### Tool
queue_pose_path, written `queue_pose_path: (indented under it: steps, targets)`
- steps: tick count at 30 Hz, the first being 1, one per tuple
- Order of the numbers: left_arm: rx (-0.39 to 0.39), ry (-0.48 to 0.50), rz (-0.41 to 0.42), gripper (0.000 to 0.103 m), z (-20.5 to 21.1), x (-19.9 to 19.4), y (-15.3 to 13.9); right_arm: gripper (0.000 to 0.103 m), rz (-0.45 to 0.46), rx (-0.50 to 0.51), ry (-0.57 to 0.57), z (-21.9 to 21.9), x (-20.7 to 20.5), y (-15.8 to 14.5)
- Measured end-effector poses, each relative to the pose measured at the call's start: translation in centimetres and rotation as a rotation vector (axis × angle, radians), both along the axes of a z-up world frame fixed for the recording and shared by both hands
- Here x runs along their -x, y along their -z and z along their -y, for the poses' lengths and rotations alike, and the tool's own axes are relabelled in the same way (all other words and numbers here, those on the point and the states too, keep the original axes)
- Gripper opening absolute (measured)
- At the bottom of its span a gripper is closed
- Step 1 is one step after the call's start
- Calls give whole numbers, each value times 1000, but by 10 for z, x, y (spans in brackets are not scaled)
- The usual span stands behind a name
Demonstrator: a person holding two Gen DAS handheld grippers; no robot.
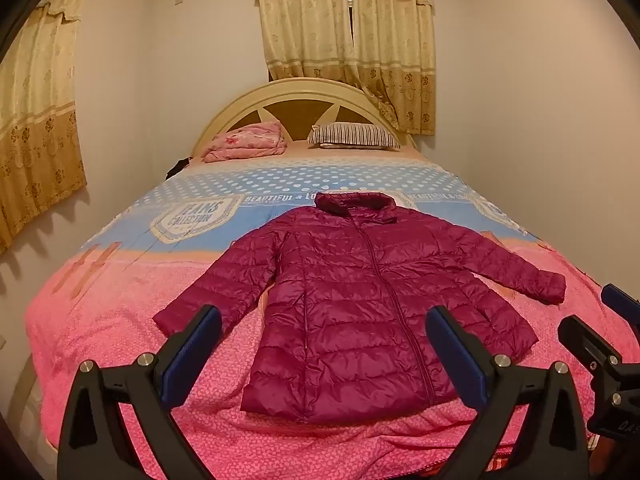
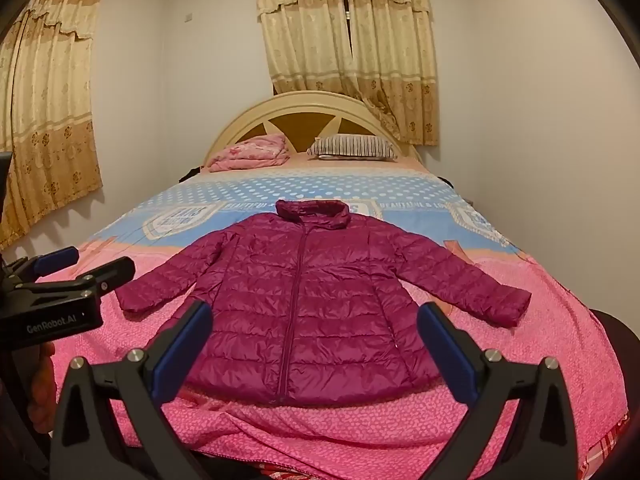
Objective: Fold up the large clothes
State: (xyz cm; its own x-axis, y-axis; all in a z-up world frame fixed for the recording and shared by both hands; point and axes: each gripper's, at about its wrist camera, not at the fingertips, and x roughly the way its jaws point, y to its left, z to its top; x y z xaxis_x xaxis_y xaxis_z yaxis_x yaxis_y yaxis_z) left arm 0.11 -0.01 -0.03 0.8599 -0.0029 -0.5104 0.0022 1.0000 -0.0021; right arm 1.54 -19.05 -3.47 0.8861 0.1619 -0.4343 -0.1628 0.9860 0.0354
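Observation:
A magenta quilted puffer jacket (image 1: 360,300) lies flat, front up and zipped, on the bed with both sleeves spread out and the collar toward the headboard. It also shows in the right wrist view (image 2: 304,304). My left gripper (image 1: 324,320) is open and empty, held above the foot of the bed short of the jacket's hem. My right gripper (image 2: 314,316) is open and empty, also short of the hem. Each gripper shows in the other's view: the right one (image 1: 600,320) at the right edge, the left one (image 2: 92,268) at the left edge.
The bed (image 1: 120,320) has a pink spread near me and a blue dotted band farther off. A folded pink quilt (image 1: 244,142) and a striped pillow (image 1: 352,136) lie by the cream headboard (image 1: 304,92). Walls stand close on both sides; curtains (image 1: 344,40) hang behind.

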Motion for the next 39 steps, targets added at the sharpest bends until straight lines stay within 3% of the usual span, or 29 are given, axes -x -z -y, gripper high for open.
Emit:
queue_pose_path:
  steps: [39]
  targets:
    - [-11,-14,22,102,-5,-2,3,103,-15,-17,-4,2,-5,4]
